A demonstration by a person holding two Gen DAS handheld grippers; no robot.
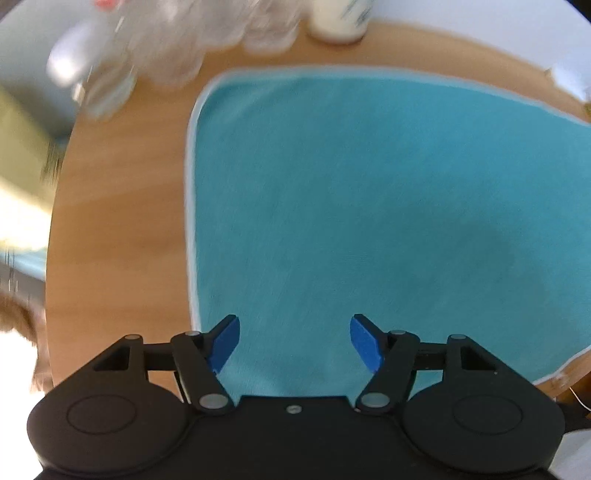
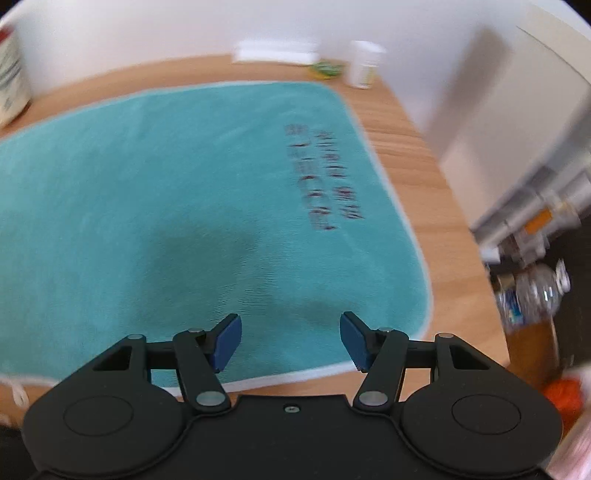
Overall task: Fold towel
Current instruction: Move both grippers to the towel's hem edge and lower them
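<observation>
On the table (image 1: 118, 221), teal towel (image 1: 369, 203) lies flat.

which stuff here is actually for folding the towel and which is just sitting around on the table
For the job:
teal towel, spread flat on the wooden table
left gripper, open, empty
right gripper, open, empty

Just lying about:
clear bottles, blurred
white container
small white bottle
green scrap
flat white item by the wall
</observation>
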